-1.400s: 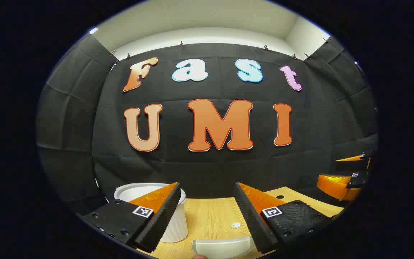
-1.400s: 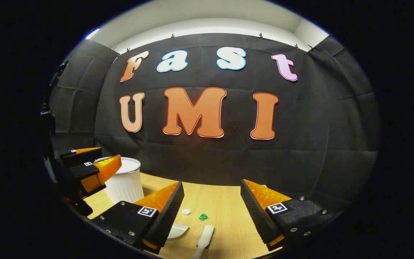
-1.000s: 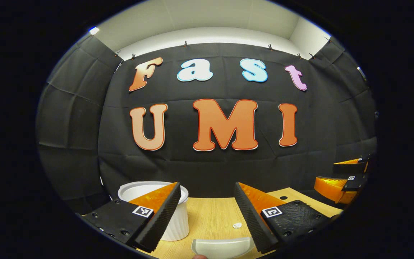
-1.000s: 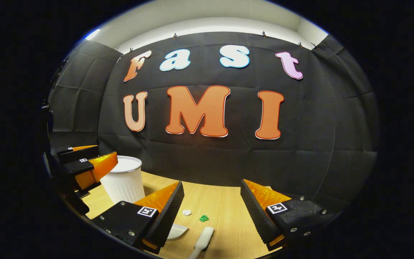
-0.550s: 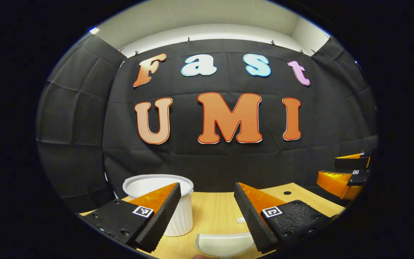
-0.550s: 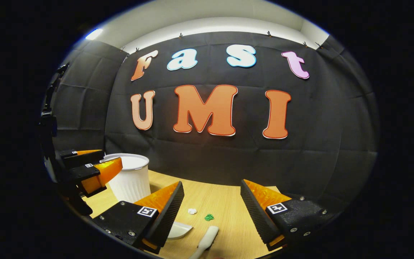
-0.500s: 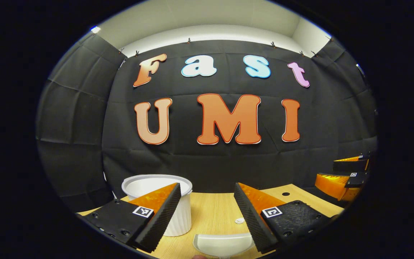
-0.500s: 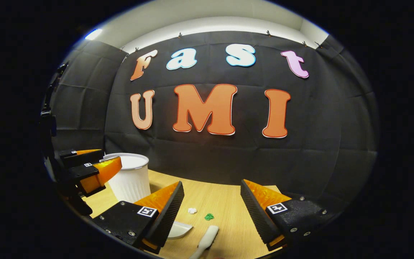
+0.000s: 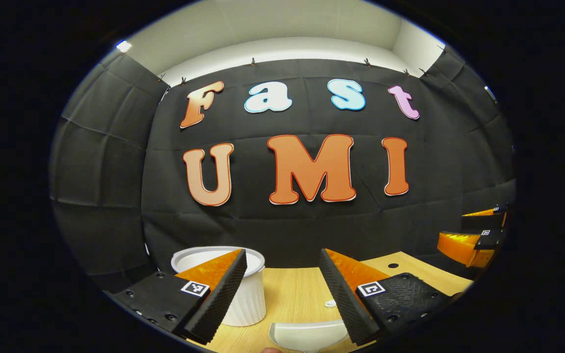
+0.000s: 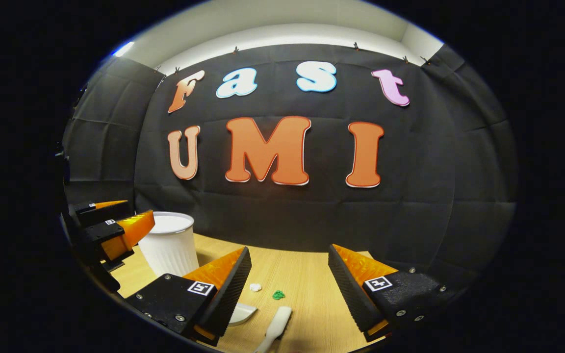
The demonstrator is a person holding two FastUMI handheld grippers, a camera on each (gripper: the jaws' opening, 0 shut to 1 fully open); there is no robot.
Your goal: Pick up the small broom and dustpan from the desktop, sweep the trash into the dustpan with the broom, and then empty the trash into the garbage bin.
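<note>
Both your grippers, left gripper [image 9: 282, 289] and right gripper [image 10: 287, 289], gape empty; broom [image 10: 275, 326] bottom centre: a rushed grab may scatter trash [image 10: 278, 295]

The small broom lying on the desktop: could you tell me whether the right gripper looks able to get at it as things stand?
Probably yes: the right gripper is open, and the small broom lies on the desktop just ahead between its fingers, nothing lying across it.
</note>
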